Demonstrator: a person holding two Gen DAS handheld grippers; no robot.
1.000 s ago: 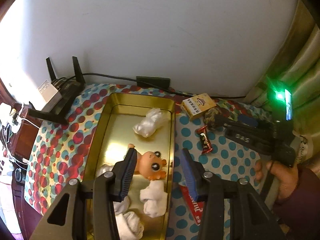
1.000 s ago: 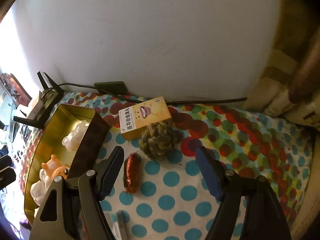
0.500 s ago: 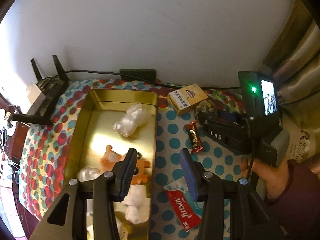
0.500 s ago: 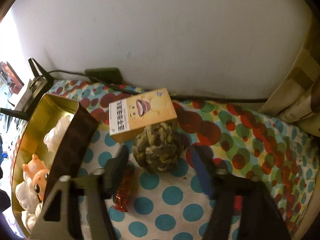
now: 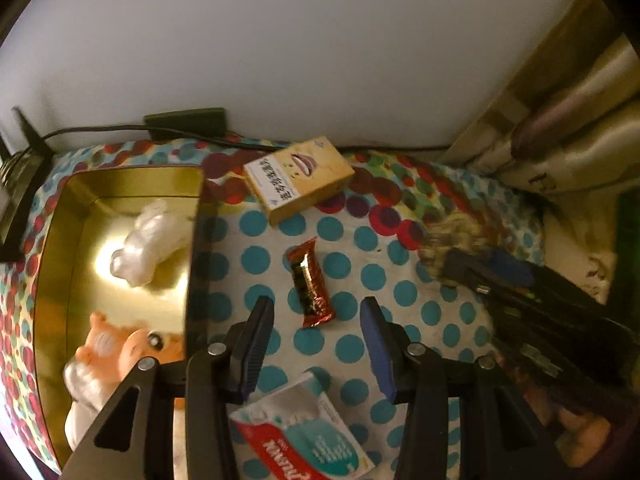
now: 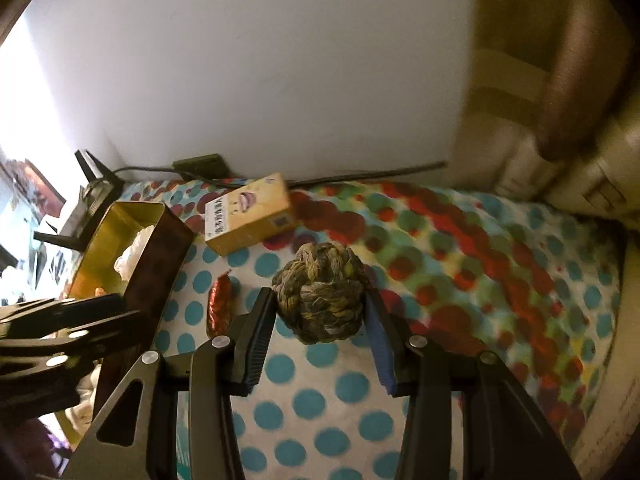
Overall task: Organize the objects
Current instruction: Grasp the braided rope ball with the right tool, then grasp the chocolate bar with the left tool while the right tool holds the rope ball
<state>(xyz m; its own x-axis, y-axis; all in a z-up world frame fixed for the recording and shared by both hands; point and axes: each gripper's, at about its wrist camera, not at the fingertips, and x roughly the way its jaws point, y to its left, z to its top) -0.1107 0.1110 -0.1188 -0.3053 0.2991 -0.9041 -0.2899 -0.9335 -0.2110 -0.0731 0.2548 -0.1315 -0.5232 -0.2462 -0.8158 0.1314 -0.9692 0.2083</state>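
Note:
My right gripper [image 6: 319,299] is shut on a knotted olive-and-yellow rope ball [image 6: 320,292], with both pads pressed against its sides just above the dotted cloth. A candy bar in a red wrapper [image 5: 310,282] lies on the cloth. My left gripper [image 5: 318,308] hovers open right over the bar's near end and touches nothing. A yellow carton [image 5: 298,180] lies beyond the bar. To the left stands a gold tin [image 5: 132,176] holding an orange toy [image 5: 124,348] and white wrapped pieces [image 5: 146,248]. The right wrist view also shows the candy bar [image 6: 219,304] left of the ball.
A red-and-white toothpaste pack [image 5: 308,436] lies under my left gripper's base. A black adapter [image 5: 184,122] and its cable run along the wall. A router [image 6: 92,188] stands at the far left, beige curtains [image 6: 560,128] hang at the right, and the dotted cloth [image 6: 500,260] ends there.
My right gripper moved forward and closed its jaws on the rope ball. My left gripper left the tin, shifting right and lower to above the candy bar, jaws unchanged.

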